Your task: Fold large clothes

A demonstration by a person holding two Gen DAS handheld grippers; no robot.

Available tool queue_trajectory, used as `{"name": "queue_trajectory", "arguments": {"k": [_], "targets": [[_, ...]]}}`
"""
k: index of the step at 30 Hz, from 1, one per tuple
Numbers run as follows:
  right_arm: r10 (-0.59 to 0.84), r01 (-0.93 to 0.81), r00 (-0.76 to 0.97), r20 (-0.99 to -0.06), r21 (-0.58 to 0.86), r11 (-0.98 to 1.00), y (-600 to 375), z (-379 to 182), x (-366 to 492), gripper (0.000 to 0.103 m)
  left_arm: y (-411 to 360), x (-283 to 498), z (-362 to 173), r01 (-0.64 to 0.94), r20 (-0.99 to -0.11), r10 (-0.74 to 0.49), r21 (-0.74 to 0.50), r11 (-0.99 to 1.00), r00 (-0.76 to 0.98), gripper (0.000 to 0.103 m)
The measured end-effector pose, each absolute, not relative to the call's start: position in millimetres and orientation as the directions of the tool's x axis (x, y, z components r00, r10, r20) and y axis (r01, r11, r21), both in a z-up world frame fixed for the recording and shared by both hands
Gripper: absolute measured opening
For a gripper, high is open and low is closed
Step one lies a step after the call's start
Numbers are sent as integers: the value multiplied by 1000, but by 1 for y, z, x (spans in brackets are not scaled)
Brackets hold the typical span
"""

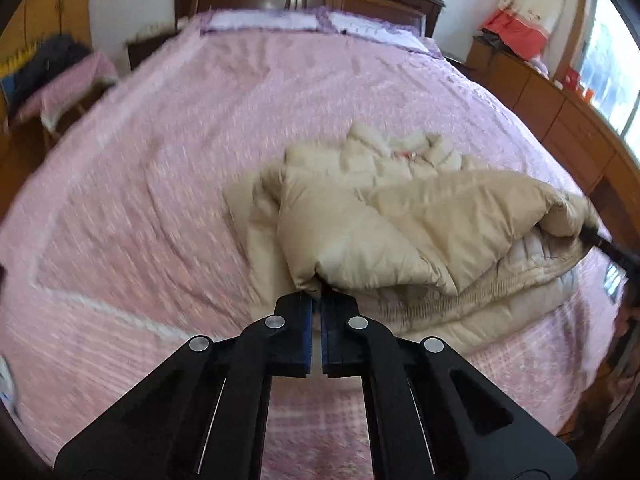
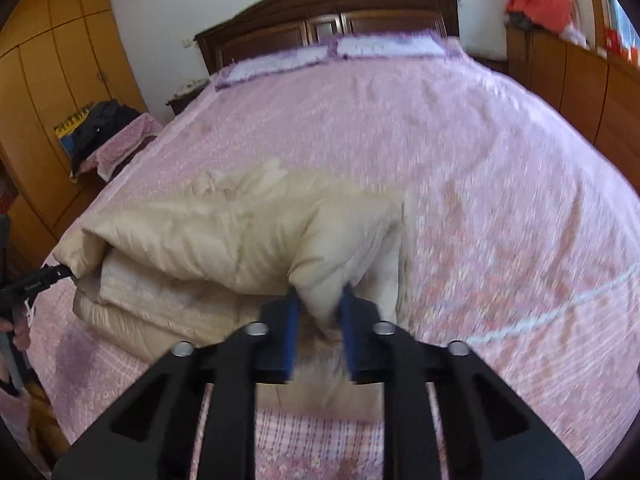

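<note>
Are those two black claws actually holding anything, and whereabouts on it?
Yes. Both grip the beige puffer jacket by its folded-over near edge: the left gripper pinches one corner, the right gripper the other.

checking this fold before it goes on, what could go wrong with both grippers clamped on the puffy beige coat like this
The left gripper pinches only a thin corner of the beige coat; slick padded fabric could slip out as it lifts. The right gripper holds a thick bunch, so layers may shift unevenly. The folded stack lies near the edge of the bed and might slide off.
</note>
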State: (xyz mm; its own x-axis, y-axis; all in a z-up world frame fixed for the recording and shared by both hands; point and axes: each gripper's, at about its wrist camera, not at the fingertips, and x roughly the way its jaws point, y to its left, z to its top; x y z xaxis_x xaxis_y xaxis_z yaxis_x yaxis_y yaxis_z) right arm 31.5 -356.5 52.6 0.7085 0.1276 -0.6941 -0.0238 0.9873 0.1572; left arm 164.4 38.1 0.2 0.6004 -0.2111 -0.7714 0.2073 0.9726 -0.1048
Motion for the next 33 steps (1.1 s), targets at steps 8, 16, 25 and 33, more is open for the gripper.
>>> {"name": "queue_trajectory", "arguments": {"k": [8, 16, 25, 33], "targets": [[82, 21, 760, -645, 151, 988, -363, 90, 79, 9, 34, 214, 39, 162, -742, -147, -53, 985, 654, 3], [16, 111, 728, -685, 142, 984, -375, 76, 148, 9, 22, 293, 26, 85, -771, -58, -4, 996, 634, 3], [-41, 159, 624, -781, 75, 984, -381, 11, 207, 9, 10, 347, -29, 55, -822, -11, 25, 998, 570, 4], [-14, 153, 608, -794, 100, 983, -384, -6, 213, 15, 13, 353, -45, 66, -830, -34, 4, 998, 556, 7]]}}
